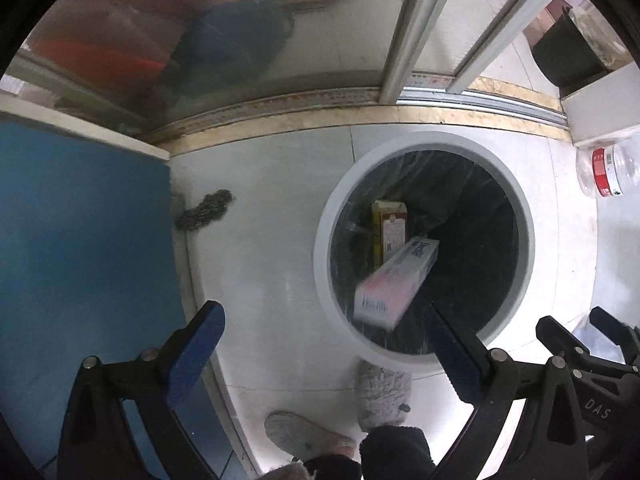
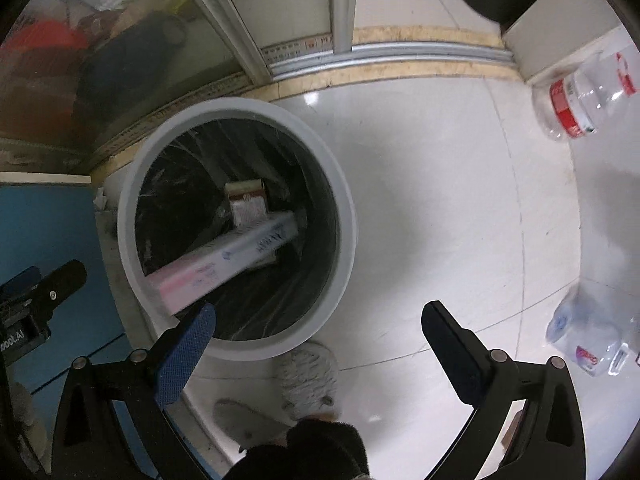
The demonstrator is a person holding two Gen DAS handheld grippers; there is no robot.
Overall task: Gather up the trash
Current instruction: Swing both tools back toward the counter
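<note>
Both tongs, left gripper (image 1: 324, 320) and right gripper (image 2: 318, 320), were released above the round white-rimmed bin (image 1: 524, 216); a long white-and-pink carton (image 1: 394, 280) lay slanted inside.

We see both wrist cameras facing steeply down at the floor (image 1: 272, 240) from above. Both views share the trash bin (image 1: 324, 240) (image 2: 348, 216), sliding door track (image 1: 480, 100) (image 2: 400, 56) and slippers (image 1: 384, 396) (image 2: 308, 376).

Blue cabinet panel (image 1: 80, 240) to your left gripper's left, grey scouring pad (image 1: 206, 210) on the floor ahead beside it, fluffy slippers (image 1: 384, 396) below your grippers, sliding-door track (image 2: 392, 58) far ahead, black tub (image 1: 564, 54) beyond it.
</note>
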